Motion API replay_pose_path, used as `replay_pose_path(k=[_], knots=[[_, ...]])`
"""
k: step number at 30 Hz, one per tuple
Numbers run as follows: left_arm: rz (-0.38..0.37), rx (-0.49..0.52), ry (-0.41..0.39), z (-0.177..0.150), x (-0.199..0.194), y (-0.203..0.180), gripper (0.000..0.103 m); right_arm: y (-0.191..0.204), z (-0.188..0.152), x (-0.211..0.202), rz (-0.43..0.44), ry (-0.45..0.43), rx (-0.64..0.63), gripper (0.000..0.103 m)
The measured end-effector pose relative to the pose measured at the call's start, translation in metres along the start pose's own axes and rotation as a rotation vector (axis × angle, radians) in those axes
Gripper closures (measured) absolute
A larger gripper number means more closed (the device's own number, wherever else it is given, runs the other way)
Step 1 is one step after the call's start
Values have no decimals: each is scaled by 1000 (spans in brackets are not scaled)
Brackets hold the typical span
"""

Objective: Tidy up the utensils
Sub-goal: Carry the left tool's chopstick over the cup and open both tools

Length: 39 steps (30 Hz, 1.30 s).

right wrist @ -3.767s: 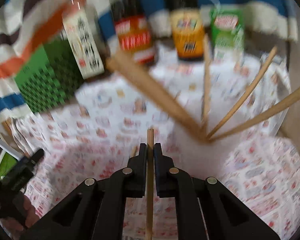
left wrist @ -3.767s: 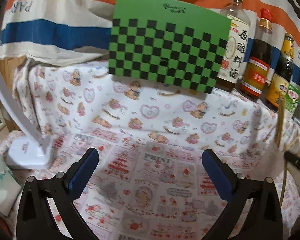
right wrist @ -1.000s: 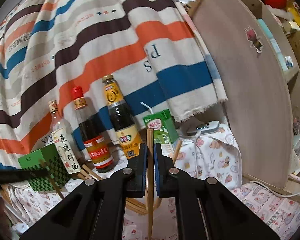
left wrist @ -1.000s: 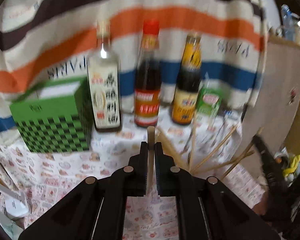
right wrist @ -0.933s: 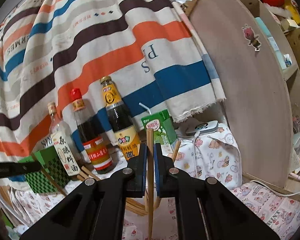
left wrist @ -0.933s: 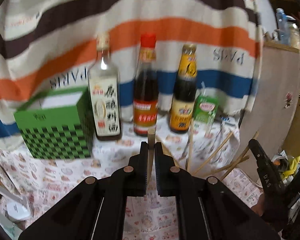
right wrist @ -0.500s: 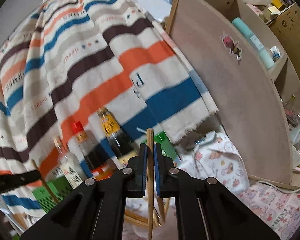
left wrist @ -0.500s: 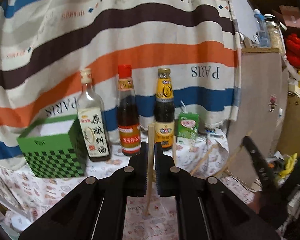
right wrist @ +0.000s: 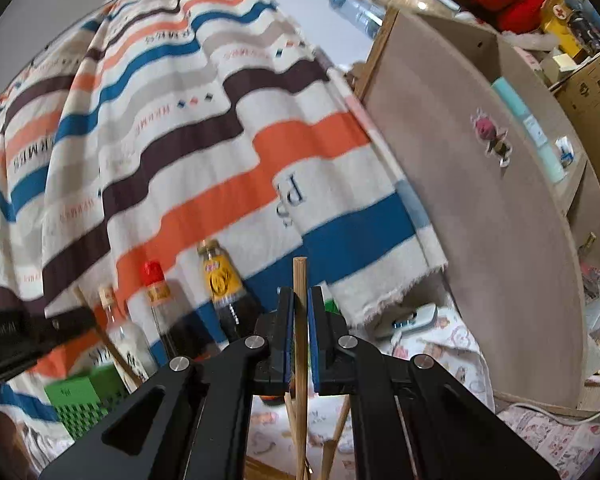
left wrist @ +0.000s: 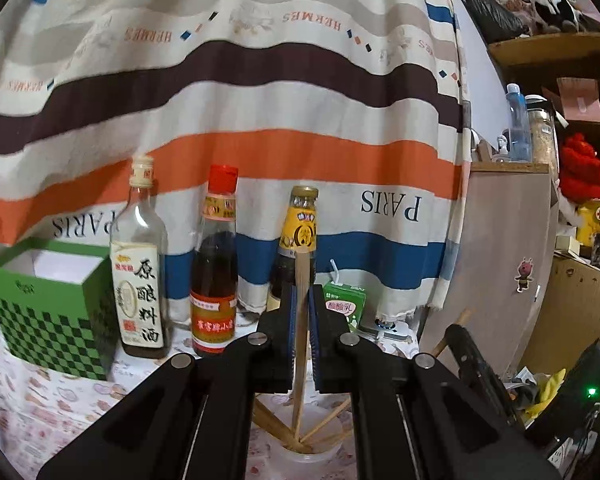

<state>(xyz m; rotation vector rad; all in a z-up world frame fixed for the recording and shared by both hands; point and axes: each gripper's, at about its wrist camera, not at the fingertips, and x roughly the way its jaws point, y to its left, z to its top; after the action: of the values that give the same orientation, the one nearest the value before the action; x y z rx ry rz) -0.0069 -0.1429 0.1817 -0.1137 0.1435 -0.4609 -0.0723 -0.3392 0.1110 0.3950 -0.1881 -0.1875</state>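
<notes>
Each gripper, left (left wrist: 300,322) and right (right wrist: 299,322), has its jaws clamped mid-shaft on a chopstick (left wrist: 301,312) over the cup (left wrist: 308,454) near the tabletop's front edge; light, stiff, smooth wood likely slips unless pinched firmly.

The room light is soft and a bit dim, with no hard shadows. Both pictures bend at the edges and go black in the corners (fisheye lens). The right wrist view is smeary: the bottles (right wrist: 220,280) look blurred. The left wrist view is sharper.
</notes>
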Motion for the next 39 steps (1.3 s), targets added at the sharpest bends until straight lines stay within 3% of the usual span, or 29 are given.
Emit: replay_pose_path(k=[4,18,33,39], knots=[[32,-31,63,-15,15,9,98,-5,-13,7,4,76,3,95],[28,-86,181,-57,36,31,97,0,-40,28,50,270,-37,95],[79,-38,223,-79,52,42,96,9,-42,30,16,290,-125,95],[91,-6,212,-82,50,40,94,8,-40,31,26,311,-131,83]])
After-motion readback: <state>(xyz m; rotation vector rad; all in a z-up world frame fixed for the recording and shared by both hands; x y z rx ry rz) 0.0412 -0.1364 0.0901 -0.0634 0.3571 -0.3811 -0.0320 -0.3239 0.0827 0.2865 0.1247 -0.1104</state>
